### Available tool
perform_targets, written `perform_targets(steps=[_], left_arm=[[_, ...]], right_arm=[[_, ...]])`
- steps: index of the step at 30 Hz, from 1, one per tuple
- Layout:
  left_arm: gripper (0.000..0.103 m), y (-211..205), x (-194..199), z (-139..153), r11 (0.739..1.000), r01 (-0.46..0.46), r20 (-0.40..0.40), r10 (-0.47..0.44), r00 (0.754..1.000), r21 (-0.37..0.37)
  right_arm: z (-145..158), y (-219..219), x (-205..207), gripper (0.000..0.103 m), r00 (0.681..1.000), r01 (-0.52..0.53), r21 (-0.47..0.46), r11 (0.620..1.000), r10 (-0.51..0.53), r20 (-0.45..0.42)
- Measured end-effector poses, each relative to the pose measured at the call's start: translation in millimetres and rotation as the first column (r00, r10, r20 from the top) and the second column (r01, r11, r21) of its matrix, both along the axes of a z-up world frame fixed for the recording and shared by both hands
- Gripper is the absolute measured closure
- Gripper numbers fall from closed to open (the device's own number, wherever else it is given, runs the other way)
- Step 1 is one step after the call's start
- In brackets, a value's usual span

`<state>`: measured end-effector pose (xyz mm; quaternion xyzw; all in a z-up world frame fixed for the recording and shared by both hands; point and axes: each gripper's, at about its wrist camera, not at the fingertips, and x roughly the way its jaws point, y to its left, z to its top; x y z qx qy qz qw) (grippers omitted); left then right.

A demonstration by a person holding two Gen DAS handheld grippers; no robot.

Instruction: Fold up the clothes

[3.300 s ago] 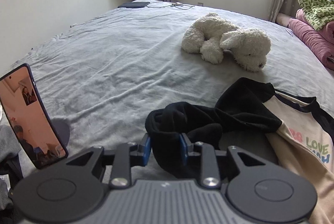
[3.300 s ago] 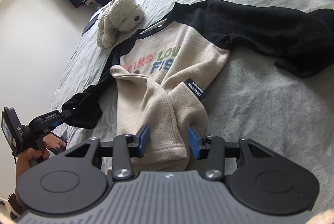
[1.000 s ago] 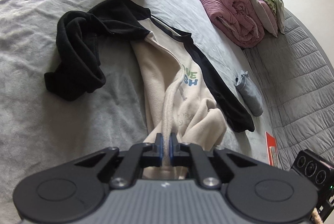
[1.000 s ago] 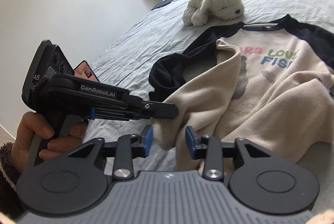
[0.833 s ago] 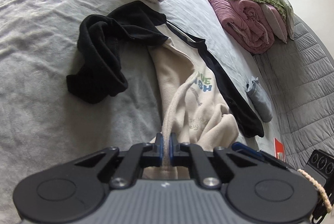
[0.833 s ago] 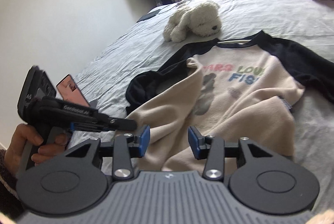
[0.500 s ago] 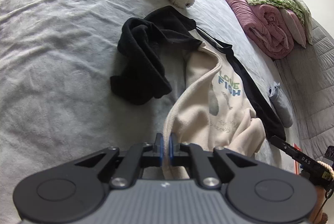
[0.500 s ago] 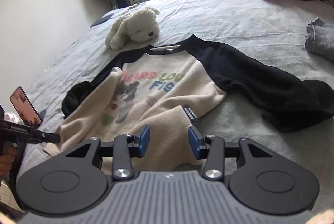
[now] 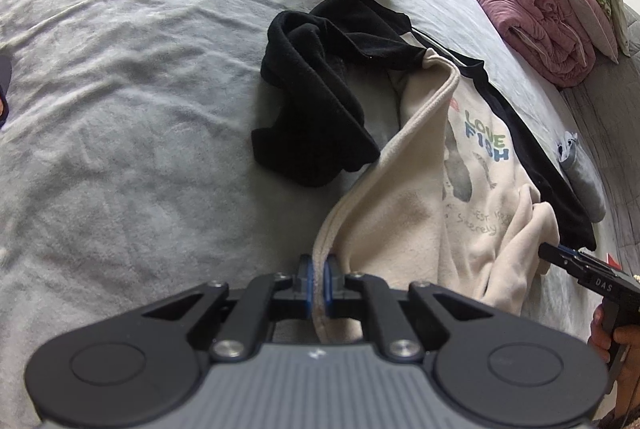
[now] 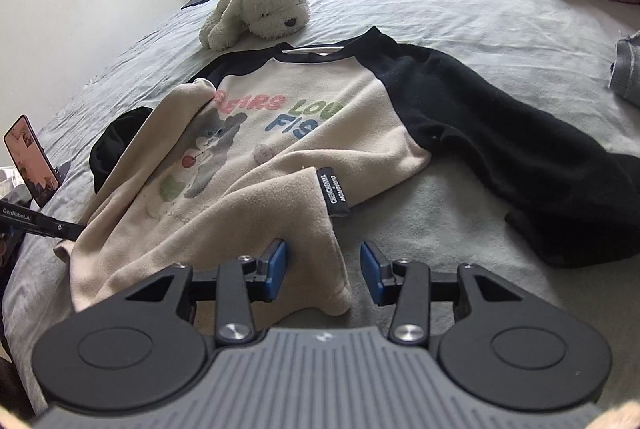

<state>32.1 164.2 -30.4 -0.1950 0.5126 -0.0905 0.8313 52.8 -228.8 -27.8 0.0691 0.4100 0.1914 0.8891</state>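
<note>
On the bed [image 9: 120, 109], the left wrist view shows the left gripper [image 9: 317, 279] clenched on the sweater [image 9: 400, 197] hem. In the right wrist view the right gripper [image 10: 323, 271] gapes around the sweater's other corner; it lies spread out and rumpled, with no fold made.

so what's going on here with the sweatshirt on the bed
A person holding a gripper in each hand is spreading a cream sweatshirt with black sleeves flat on the grey bed, ahead of folding. The left gripper is shut on the sweatshirt's hem at one bottom corner. The right gripper is open, its fingers on either side of the other bottom corner. One black sleeve lies bunched up, and the other is stretched out. A white plush dog sits just beyond the collar.
</note>
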Motion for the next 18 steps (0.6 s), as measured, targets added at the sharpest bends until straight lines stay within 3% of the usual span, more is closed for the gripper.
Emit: perform_targets(steps=[3,5,10,18], left_arm=[[0.097,-2,1,-3,1.0,0.005,-0.007,-0.005,1.0,0.015],[0.097,-2,0,-3,1.0,0.006,-0.004,-0.006,1.0,0.016],[0.098,-2,-6,-1,1.0,0.014,-0.004,-0.014,1.0,0.005],[0.098,0,-27,16,0.99,0.033,-0.004,-0.033,0.999,-0.135]], right_arm=[[3,-4,-6,0.06,1.0,0.015,0.033,0.999,-0.014,-0.016],[5,-7,-11,0.085,0.999,0.025,0.055,0.998,-0.023,-0.027],[11,-14,-22,0.09,0.997,0.051,0.108,0.993,-0.045,-0.056],[33,-32,-45,0.091,0.993,0.095,0.174,0.98,-0.081,-0.085]])
